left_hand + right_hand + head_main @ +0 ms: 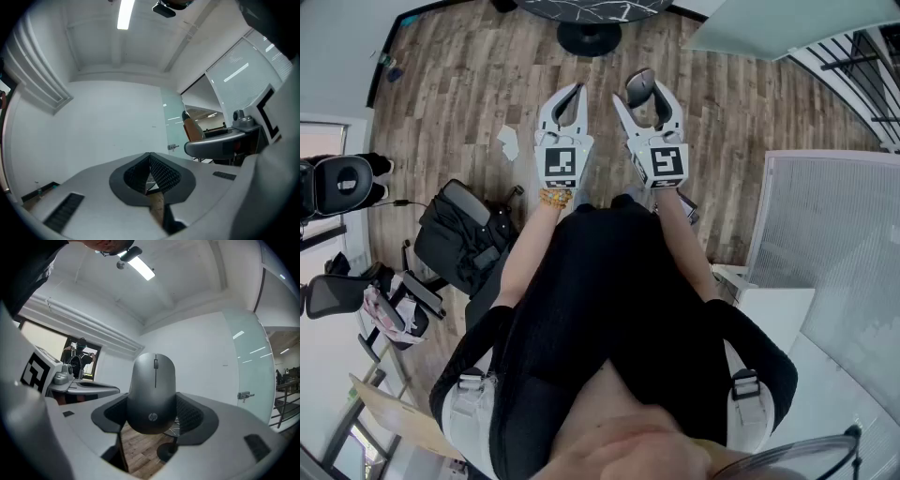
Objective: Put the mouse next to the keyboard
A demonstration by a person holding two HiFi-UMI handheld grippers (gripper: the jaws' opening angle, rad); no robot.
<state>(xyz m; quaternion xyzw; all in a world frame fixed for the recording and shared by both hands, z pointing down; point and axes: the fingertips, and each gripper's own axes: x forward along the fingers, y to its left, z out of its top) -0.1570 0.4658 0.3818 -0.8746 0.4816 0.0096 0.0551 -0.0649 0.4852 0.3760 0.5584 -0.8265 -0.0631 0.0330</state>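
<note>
A grey HP mouse (639, 86) is clamped between the pads of my right gripper (644, 95), held out in front of the person over the wooden floor. In the right gripper view the mouse (152, 390) stands upright, wheel end up, filling the gap of the right gripper (152, 414). My left gripper (573, 97) hangs just to its left, shut, with nothing in it. In the left gripper view the left gripper (150, 164) has its ribbed pads meeting at the tip. No keyboard shows in any view.
The round black foot of a table (589, 37) stands ahead on the floor. A black bag (464, 234) and office chairs (342, 183) are at the left, with a scrap of white paper (508, 141) nearby. A frosted white panel (834, 244) rises at the right.
</note>
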